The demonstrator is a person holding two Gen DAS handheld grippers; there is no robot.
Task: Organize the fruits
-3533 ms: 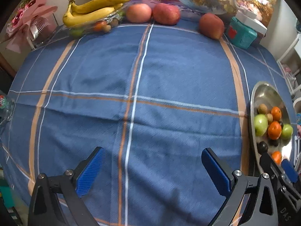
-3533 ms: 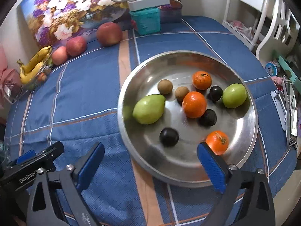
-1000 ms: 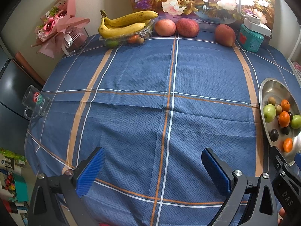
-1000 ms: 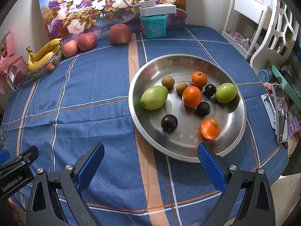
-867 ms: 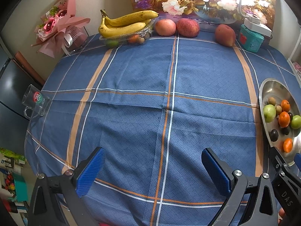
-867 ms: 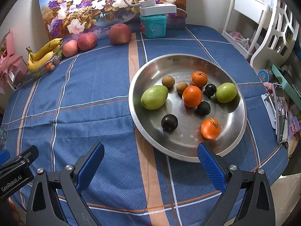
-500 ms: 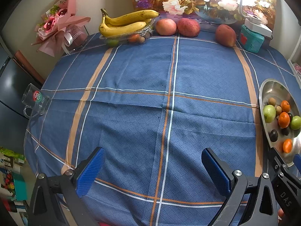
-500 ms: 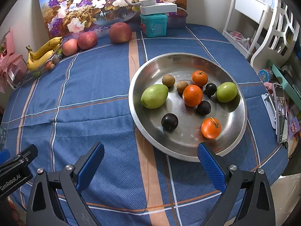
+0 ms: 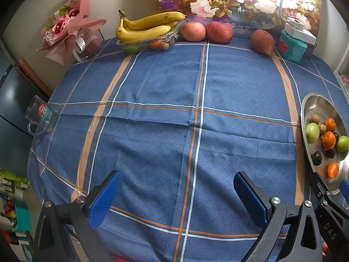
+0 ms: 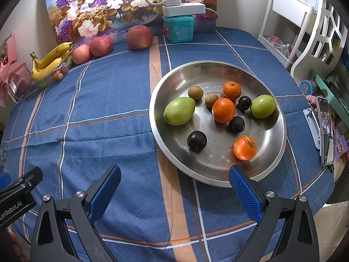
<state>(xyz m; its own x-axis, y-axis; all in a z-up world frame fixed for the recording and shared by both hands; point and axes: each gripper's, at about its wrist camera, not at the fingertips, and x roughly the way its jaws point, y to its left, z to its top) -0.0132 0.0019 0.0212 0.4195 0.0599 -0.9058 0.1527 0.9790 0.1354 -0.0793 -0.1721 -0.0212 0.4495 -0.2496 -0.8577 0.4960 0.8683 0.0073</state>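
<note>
Both pairs of blue-padded tongs, left tongs (image 9: 176,198) and right tongs (image 10: 174,196), gape wide and hold nothing, having drawn back and higher over the blue plaid table (image 9: 165,83) in the last few seconds. The round steel tray (image 10: 270,157) holds oranges, green fruits and small dark and brown ones; yellow bananas (image 9: 146,27) and red apples (image 9: 205,31) sit along the far edge. Retreating suggests a pause or finish.

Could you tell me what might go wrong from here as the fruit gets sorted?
1. The round fruits, like the tangerine and dark plum, lie loose in the steel bowl; a nudge could send them rolling.
2. The glass mug sits at the table's left edge; a sweep of the open left gripper might knock it off.
</note>
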